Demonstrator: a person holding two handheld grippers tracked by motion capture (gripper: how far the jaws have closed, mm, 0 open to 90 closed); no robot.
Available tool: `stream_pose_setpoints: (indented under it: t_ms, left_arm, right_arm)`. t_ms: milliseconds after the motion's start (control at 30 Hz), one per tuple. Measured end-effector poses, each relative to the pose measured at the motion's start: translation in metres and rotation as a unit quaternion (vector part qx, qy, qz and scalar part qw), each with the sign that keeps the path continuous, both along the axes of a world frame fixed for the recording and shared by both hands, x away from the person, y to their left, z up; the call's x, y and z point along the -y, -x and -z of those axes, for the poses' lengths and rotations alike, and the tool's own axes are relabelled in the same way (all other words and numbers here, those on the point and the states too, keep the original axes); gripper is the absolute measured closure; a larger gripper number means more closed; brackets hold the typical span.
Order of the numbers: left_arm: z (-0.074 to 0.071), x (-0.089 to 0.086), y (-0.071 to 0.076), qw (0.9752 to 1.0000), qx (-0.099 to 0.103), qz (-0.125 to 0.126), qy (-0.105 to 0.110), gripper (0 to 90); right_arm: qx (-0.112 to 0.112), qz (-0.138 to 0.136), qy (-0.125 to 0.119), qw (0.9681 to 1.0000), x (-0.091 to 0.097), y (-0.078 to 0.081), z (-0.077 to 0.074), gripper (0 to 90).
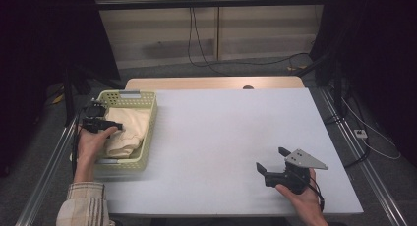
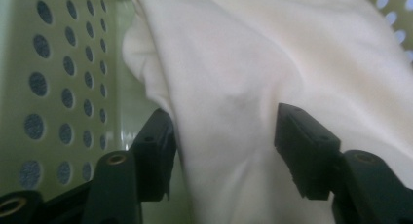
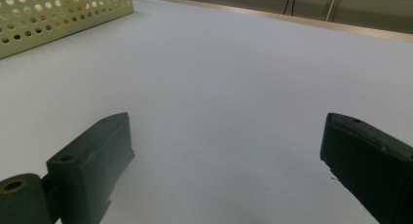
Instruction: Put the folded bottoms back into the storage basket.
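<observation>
A cream cloth (image 1: pixel 129 130) lies bunched in a pale green perforated basket (image 1: pixel 149 132) at the table's left side. My left gripper (image 1: pixel 116 125) reaches into the basket from the left. In the left gripper view its jaws (image 2: pixel 224 136) stand apart with a fold of the cloth (image 2: pixel 243 53) between them, and the pads do not squeeze it. The basket wall (image 2: pixel 63 87) rises just to the left. My right gripper (image 1: pixel 270 157) rests near the table's front right, open, with nothing between its fingers (image 3: pixel 226 131) but bare table.
The white table top (image 1: pixel 221 123) stretches between basket and right gripper. The basket's corner (image 3: pixel 58 12) shows far left in the right gripper view. Cables and dark stands line the floor beyond the table's far and side edges.
</observation>
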State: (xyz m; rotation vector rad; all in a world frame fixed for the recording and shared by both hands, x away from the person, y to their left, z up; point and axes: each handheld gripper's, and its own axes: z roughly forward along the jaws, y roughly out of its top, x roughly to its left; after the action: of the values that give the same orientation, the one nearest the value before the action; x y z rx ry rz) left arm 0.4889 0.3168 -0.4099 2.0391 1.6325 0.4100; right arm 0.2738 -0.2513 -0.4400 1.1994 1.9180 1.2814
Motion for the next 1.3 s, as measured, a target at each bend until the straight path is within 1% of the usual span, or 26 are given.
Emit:
stream_pose_setpoints:
  t_ms: [67,100,167,200,233,267,300,367,400,433,467,500,567,633,700,733,833,933,1000,1033,1100,1133,1167,1233,1267,1300]
  left_arm:
    - [-0.001,-0.001,0.0,1.0,0.0,-0.005,0.005,31.6]
    - [-0.001,-0.001,0.0,0.9999,-0.006,-0.005,0.007,29.1]
    - [-0.002,0.001,0.0,0.9999,-0.004,-0.007,0.008,23.7]
    - [-0.003,0.001,0.0,1.0,0.001,-0.004,0.007,20.9]
    - [-0.004,0.002,0.0,0.9999,0.011,-0.003,0.007,18.8]
    - [-0.006,0.002,0.001,0.9998,0.019,0.003,0.004,17.4]
    - [-0.007,0.003,0.001,0.9996,0.028,0.008,0.007,15.8]
    - [-0.01,0.005,0.002,0.9989,0.045,0.015,0.005,11.0]
    - [-0.011,0.006,0.003,0.9984,0.054,0.014,0.01,9.8]
    - [-0.012,0.007,0.003,0.9983,0.057,0.012,0.008,8.2]
    - [-0.014,0.007,0.003,0.9984,0.055,0.016,0.0,5.7]
    - [-0.015,0.009,0.003,0.9981,0.059,0.016,0.004,5.3]
    - [-0.019,0.009,0.007,0.9962,0.082,0.029,0.003,6.7]
    - [-0.023,0.009,0.01,0.9941,0.103,0.031,-0.002,5.7]
    - [-0.025,0.009,0.013,0.9925,0.117,0.032,-0.01,5.7]
    - [-0.026,0.009,0.015,0.9918,0.123,0.032,-0.011,5.6]
    - [-0.028,0.009,0.018,0.9906,0.133,0.033,-0.007,6.3]
    - [-0.03,0.013,0.021,0.9894,0.136,0.051,0.002,5.5]
    - [-0.03,0.015,0.022,0.988,0.138,0.067,0.012,5.5]
    - [-0.03,0.015,0.022,0.9868,0.144,0.072,0.014,5.7]
    - [-0.031,0.017,0.023,0.9838,0.16,0.081,0.001,5.7]
    - [-0.031,0.018,0.024,0.9812,0.174,0.084,-0.002,5.7]
    - [-0.032,0.018,0.025,0.9788,0.186,0.085,-0.002,5.6]
    - [-0.034,0.02,0.027,0.9746,0.202,0.097,0.007,5.0]
    - [-0.034,0.02,0.028,0.972,0.21,0.104,0.013,4.7]
    - [-0.036,0.021,0.03,0.9707,0.214,0.108,0.012,4.7]
  right_arm:
    - [-0.001,0.002,-0.002,1.0,0.0,0.0,0.0,4.7]
    - [0.0,0.002,-0.001,1.0,0.001,0.0,0.0,4.8]
    - [0.001,0.002,-0.001,1.0,0.001,0.0,0.0,4.7]
    - [0.0,0.002,-0.002,1.0,0.0,0.0,0.0,4.7]
    - [0.001,0.001,0.0,1.0,0.0,0.0,0.0,4.7]
    - [0.001,0.001,0.0,1.0,0.0,0.0,0.0,4.7]
    - [0.001,0.001,0.0,1.0,0.0,0.0,0.0,4.7]
    - [0.001,0.002,0.0,1.0,0.0,0.001,-0.001,4.7]
    - [0.002,0.002,-0.001,1.0,0.001,0.001,-0.001,4.8]
    - [0.002,0.003,-0.002,1.0,0.002,0.001,-0.001,4.7]
    - [0.001,0.004,-0.004,1.0,0.002,0.001,-0.001,4.7]
    - [0.001,0.004,-0.004,1.0,0.003,0.001,-0.001,4.7]
    - [0.001,0.003,-0.004,1.0,0.003,0.0,-0.001,4.8]
    - [0.0,0.003,-0.005,1.0,0.002,0.0,-0.001,4.7]
    - [0.0,0.002,-0.005,1.0,0.003,0.0,0.0,4.7]
    - [0.0,0.003,-0.005,1.0,0.003,0.0,0.0,4.7]
    - [0.0,0.004,-0.007,1.0,0.003,0.0,0.0,4.7]
    - [0.0,0.001,-0.007,1.0,0.002,-0.001,0.0,4.7]
    - [-0.002,0.002,-0.009,1.0,0.003,-0.001,0.0,4.6]
    - [-0.002,0.003,-0.009,1.0,0.003,-0.001,0.0,4.6]
    - [-0.002,0.002,-0.009,1.0,0.003,-0.001,0.001,4.6]
    - [-0.002,0.003,-0.01,0.9999,0.003,-0.001,0.001,4.5]
    - [-0.002,0.003,-0.01,0.9999,0.004,-0.001,0.001,4.5]
    - [-0.003,0.003,-0.01,0.9999,0.004,-0.002,0.001,4.6]
    - [-0.003,0.003,-0.009,0.9999,0.004,-0.002,0.001,4.6]
    - [-0.004,0.004,-0.009,0.9999,0.004,-0.002,0.002,4.6]
